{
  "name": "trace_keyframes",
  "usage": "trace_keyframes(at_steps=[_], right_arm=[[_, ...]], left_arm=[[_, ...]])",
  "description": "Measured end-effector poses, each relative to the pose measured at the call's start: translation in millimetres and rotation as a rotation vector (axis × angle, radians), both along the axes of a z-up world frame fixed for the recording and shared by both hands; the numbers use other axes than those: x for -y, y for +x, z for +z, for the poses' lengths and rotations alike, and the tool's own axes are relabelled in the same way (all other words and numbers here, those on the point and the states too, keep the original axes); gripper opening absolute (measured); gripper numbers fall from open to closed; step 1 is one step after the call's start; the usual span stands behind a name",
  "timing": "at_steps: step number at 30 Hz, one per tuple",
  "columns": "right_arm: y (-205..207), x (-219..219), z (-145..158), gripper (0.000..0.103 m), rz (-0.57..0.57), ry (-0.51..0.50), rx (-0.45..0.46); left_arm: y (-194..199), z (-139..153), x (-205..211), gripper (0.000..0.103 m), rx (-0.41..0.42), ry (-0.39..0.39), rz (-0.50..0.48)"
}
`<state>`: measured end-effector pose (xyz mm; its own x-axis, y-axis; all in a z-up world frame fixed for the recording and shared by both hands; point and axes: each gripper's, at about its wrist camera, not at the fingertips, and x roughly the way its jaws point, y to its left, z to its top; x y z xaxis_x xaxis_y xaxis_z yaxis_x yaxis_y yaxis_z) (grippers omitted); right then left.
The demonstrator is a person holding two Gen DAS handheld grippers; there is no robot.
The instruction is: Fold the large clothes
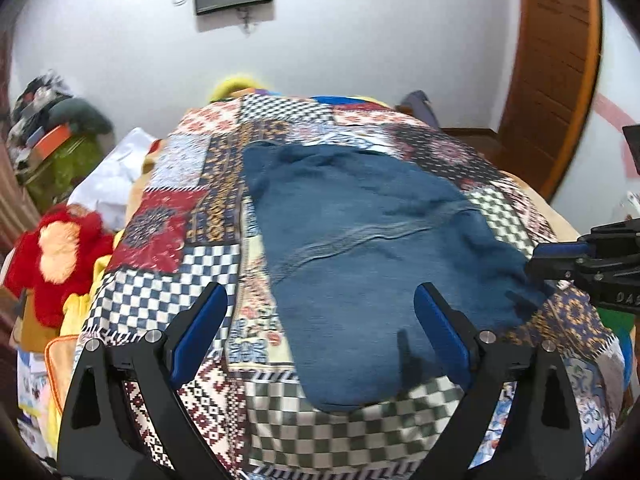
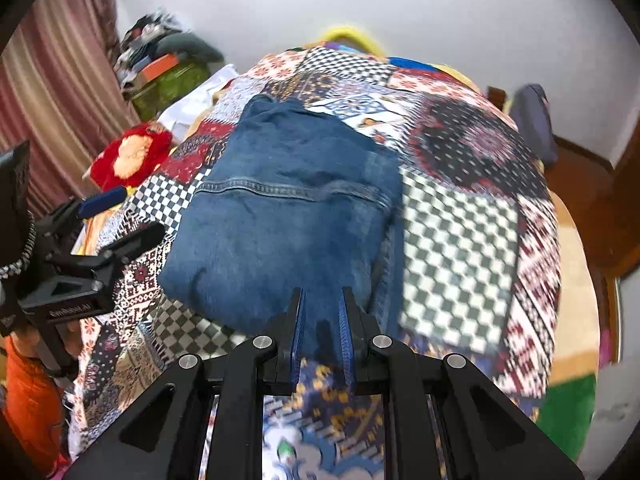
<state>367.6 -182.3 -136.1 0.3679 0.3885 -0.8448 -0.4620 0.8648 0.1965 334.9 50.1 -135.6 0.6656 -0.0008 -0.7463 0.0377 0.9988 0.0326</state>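
Left wrist view: your left gripper (image 1: 320, 312) is spread wide with nothing in it, hovering over the near end of the folded jeans (image 1: 360, 248) on the patchwork bedspread (image 1: 180, 216). Your right gripper (image 1: 536, 258) pokes in from the right edge.

Right wrist view: right gripper (image 2: 322, 300) is clenched with nothing gripped, above the jeans' (image 2: 288, 200) near edge; red plush toy (image 2: 132, 156) far left.

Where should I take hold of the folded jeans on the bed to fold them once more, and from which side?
Probably the near rounded end of the jeans, approached from the foot of the patchwork quilt. That end lies flat, nearest both grippers, with bare quilt before it, so a lower finger could slide under. The far end bunches up and lies further off.
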Motion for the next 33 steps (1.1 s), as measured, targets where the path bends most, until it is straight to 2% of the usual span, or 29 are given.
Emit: trace_keyframes(at_steps=[2, 7, 10, 13, 19, 21, 23, 24, 25, 28, 31, 33], right_arm=[[8.8, -13.2, -8.8, 0.012, 0.024, -0.032, 0.005], [29.3, -35.3, -54.0, 0.012, 0.059, -0.232, 0.031], [27.4, -30.9, -67.5, 0.012, 0.071, -0.234, 0.048], [21.4, -24.7, -69.1, 0.012, 0.089, -0.241, 0.085], [12.2, -9.4, -72.9, 0.012, 0.063, -0.258, 0.099], [10.6, 0.6, -76.2, 0.027, 0.030, -0.282, 0.090], [9.4, 13.7, -78.3, 0.091, -0.029, -0.318, 0.116], [9.1, 23.9, -78.5, 0.097, -0.073, -0.340, 0.143], [8.9, 31.6, -78.3, 0.097, -0.083, -0.322, 0.137], [12.2, 53.7, -76.8, 0.097, -0.104, -0.239, 0.048], [11.5, 63.6, -64.8, 0.097, -0.129, -0.239, 0.068], [11.0, 64.1, -53.5, 0.097, -0.134, -0.223, 0.091]], left_arm=[[4.6, -6.6, -8.0, 0.095, -0.012, -0.005, 0.023], [15.7, -29.3, -11.7, 0.095, -0.058, -0.019, 0.047], [17.9, -41.1, -7.6, 0.095, -0.081, -0.008, 0.041], [16.2, -53.1, 0.4, 0.095, -0.105, 0.041, 0.027], [3.5, -59.5, 3.2, 0.097, -0.095, 0.077, 0.022], [-1.9, -63.1, 0.1, 0.100, -0.099, 0.080, 0.024], [-7.5, -67.4, -4.4, 0.101, -0.110, 0.065, 0.017], [-9.1, -68.2, -6.5, 0.101, -0.112, 0.055, 0.015], [-11.0, -68.6, -8.7, 0.101, -0.117, 0.042, 0.017], [-17.1, -62.9, -14.6, 0.100, -0.130, 0.015, 0.030], [-19.4, -52.1, -17.7, 0.100, -0.117, 0.070, 0.054], [-18.4, -42.7, -22.4, 0.100, -0.092, 0.078, 0.069]])
